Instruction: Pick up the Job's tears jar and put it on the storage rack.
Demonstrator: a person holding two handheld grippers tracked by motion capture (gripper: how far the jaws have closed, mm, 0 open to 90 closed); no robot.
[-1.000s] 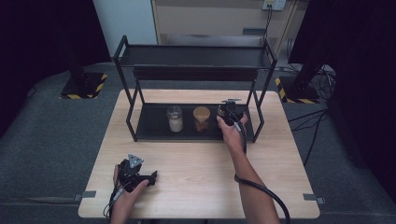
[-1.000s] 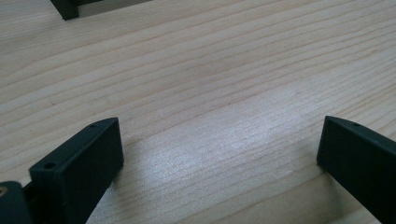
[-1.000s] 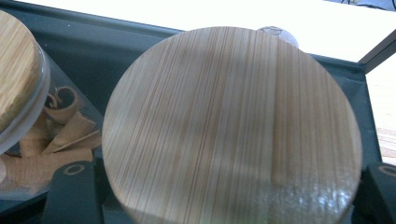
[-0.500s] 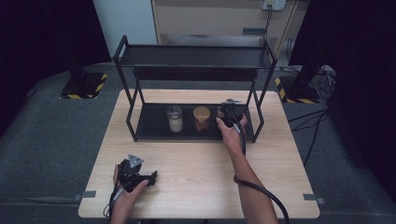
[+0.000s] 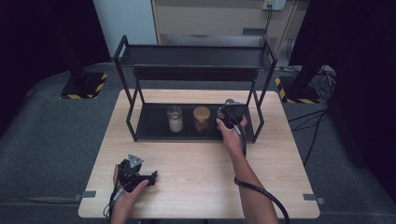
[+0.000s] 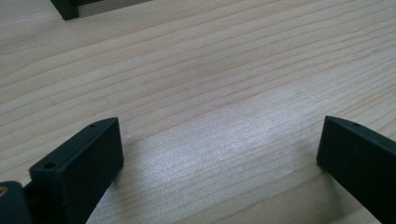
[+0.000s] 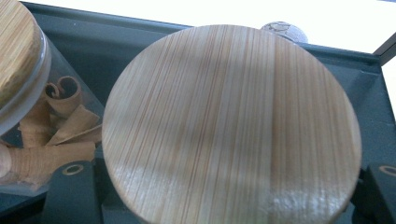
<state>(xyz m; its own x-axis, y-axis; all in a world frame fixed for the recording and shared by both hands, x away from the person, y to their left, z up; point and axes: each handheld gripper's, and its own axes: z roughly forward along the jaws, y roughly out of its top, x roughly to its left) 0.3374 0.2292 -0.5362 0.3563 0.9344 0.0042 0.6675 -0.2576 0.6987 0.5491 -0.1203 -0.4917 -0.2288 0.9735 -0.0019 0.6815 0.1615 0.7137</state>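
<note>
Between right gripper [image 7: 224, 196] jaws: third jar [image 7: 231, 126], grasped, on shelf [image 5: 154, 122] beside two placed jars; release pending. Left gripper [image 6: 219, 154]: jaws apart, idle.

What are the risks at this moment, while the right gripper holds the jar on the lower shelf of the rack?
1. The right gripper grips the wooden-lidded jar close beside the cinnamon jar; a sideways move could knock that neighbour.
2. The top shelf sits above, so a straight lift may hit it.
3. The jaws hold below the wide lid; if the grip is loose, the jar could slip.
</note>
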